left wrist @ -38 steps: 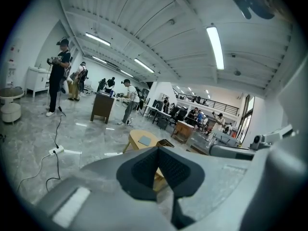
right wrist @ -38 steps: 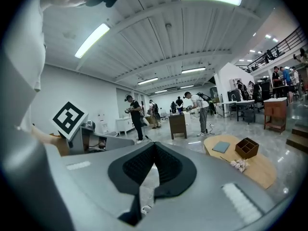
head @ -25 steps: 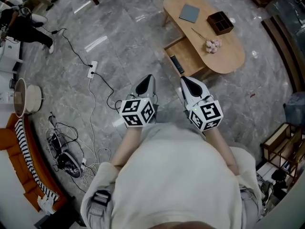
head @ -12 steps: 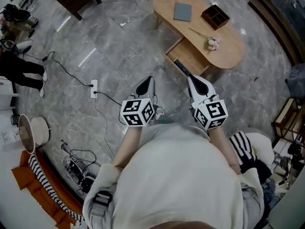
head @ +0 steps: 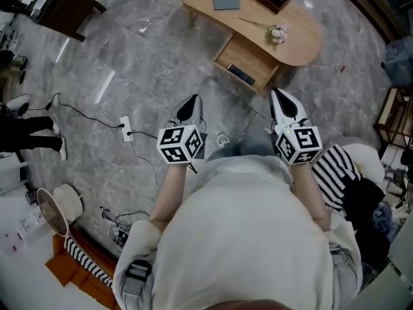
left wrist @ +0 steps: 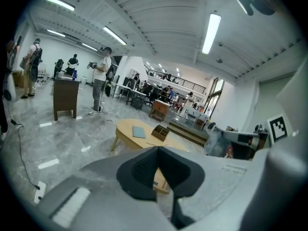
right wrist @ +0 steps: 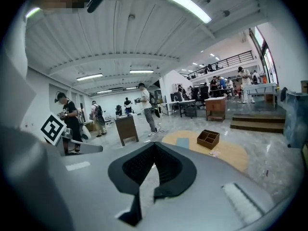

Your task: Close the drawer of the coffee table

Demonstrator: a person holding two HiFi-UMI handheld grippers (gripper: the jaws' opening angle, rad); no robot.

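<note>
The head camera looks steeply down over the person at the left tongs and right tongs, with the oval tabletop beyond their tips. Each tongs camera sits close behind its own jaws, facing almost level. Both also catch that tabletop, well ahead.

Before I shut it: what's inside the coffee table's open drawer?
One dark oblong item lies at the front of the drawer; otherwise bare wood. Its rear is hidden under the tabletop.
</note>
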